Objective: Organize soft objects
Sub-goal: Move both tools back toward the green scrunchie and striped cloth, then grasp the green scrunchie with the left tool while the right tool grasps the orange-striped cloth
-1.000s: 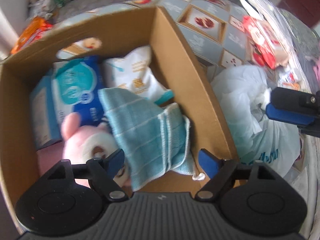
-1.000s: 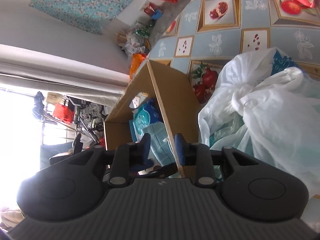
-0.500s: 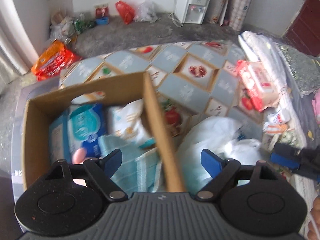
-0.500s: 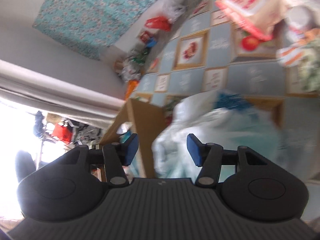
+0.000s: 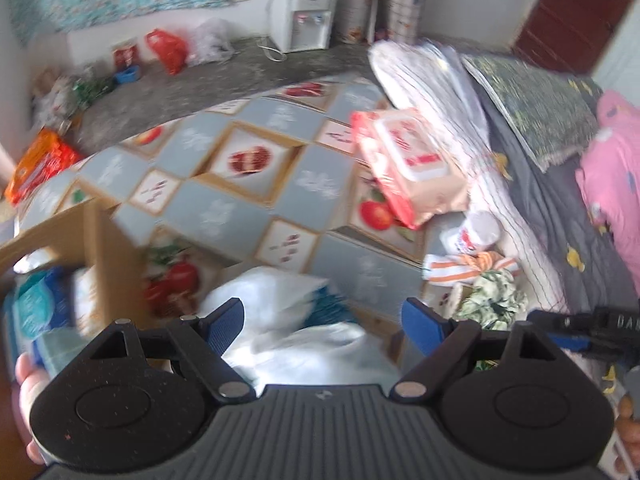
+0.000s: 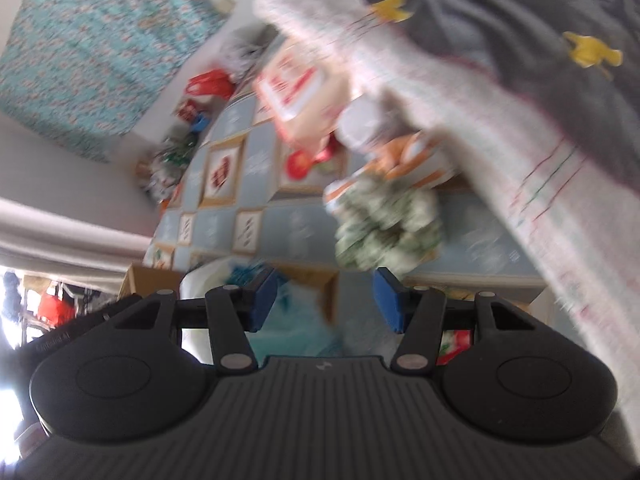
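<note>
Both the left gripper (image 5: 322, 316) and right gripper (image 6: 324, 300) hang wide-jawed and empty, apparently ready for the green scrunchie (image 6: 386, 226) beyond the box (image 5: 100, 248).

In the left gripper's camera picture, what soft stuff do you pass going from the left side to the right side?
Cardboard box → white plastic bag → red-and-white wipes pack → green-and-white scrunchie → pink plush.

plastic bag (image 5: 276, 296) lies between cardboard box (image 5: 100, 240) and scrunchie (image 5: 490, 300).
</note>
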Demonstrator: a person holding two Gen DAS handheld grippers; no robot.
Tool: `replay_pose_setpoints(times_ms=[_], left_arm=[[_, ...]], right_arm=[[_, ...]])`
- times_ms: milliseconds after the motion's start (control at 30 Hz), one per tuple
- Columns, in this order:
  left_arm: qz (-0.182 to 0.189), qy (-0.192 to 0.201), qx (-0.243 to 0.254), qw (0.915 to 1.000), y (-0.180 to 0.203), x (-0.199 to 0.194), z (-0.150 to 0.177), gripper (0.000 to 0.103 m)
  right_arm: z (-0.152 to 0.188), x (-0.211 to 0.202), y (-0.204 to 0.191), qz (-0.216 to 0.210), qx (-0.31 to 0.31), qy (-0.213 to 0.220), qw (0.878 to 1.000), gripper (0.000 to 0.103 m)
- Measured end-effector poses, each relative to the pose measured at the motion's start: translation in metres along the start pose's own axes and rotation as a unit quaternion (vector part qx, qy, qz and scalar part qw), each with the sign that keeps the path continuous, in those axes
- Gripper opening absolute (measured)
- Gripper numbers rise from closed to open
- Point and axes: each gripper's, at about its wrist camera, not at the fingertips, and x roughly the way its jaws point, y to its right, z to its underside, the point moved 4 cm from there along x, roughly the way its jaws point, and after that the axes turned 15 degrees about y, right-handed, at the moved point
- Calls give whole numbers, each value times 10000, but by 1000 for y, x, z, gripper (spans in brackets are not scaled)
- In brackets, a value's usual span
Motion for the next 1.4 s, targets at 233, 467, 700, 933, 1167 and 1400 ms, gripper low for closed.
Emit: replay_pose_setpoints(times_ms=[233, 467, 700, 933, 1167, 1400], left_arm=[[316, -255, 261, 9988, 67, 51, 10, 81], [570, -450, 164, 9972, 97, 78, 16, 68], [1166, -791, 215, 9898, 118, 95, 23, 74], [1217, -955, 636, 9859, 122, 104, 27, 75], [1317, -1020, 962, 9813, 122, 91, 42, 75], [1459, -1173, 1344, 9731, 134, 77, 71, 75]], right_arm=[[-33, 32, 23, 94, -57, -164, 9998, 53], [-42, 65, 27, -51, -250, -532, 9983, 53], [-36, 82, 46, -267, 112, -971, 9948, 41], [-26, 88, 59, -440, 51, -1479, 9880, 27], [-6, 89, 72, -538, 561, -1920, 9783, 24], [18, 78, 77, -533, 711, -2056, 9746, 27]])
